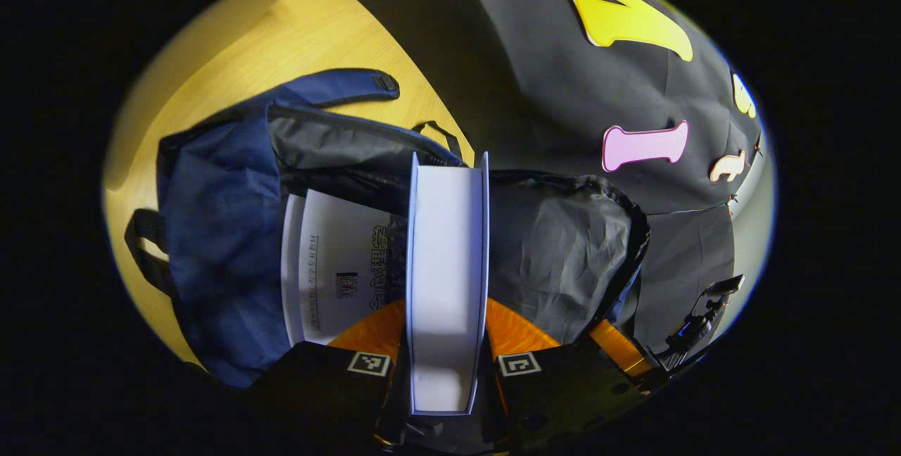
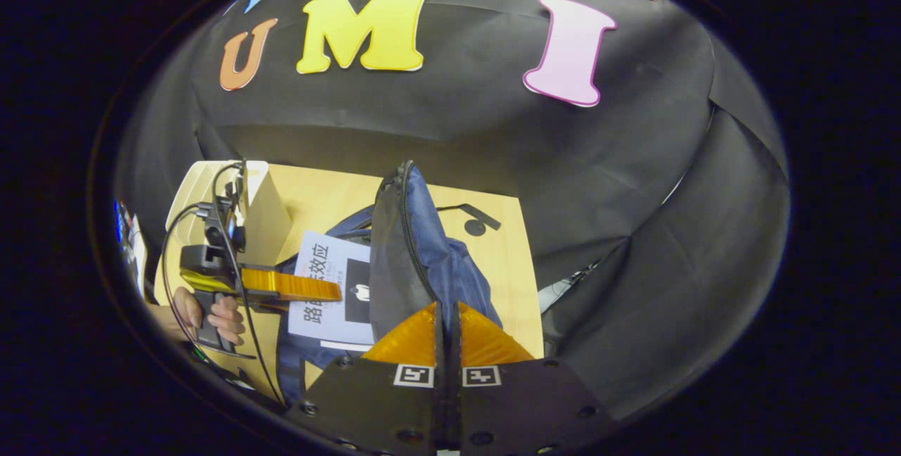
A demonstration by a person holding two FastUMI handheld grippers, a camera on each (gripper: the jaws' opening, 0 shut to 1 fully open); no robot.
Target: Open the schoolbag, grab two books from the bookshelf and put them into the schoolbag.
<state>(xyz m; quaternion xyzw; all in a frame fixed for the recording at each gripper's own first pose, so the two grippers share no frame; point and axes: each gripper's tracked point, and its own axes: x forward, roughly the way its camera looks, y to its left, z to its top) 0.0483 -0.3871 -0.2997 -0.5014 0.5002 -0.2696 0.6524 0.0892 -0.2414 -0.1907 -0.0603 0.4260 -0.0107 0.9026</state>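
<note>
My left gripper [image 1: 447, 315] is shut on a thick white book [image 1: 447, 245], seen edge-on and held upright over the open mouth of the blue schoolbag [image 1: 218, 231]. Another white book [image 1: 331, 259] lies inside the bag. In the right gripper view, my right gripper [image 2: 447, 319] is shut on the schoolbag's zipped flap [image 2: 394, 259] and holds it up. Left of the flap in that view, the left gripper [image 2: 331, 290], in a hand [image 2: 218, 315], holds the white book [image 2: 331, 315] over the bag. The right gripper [image 1: 697, 322] also appears at the bag's right rim.
The bag lies on a pale wooden table [image 2: 507, 259] close to the black cloth wall. A cream bookshelf [image 2: 264, 203] stands at the table's back left, behind the left gripper. A bag strap [image 2: 479, 220] trails on the wood near the wall.
</note>
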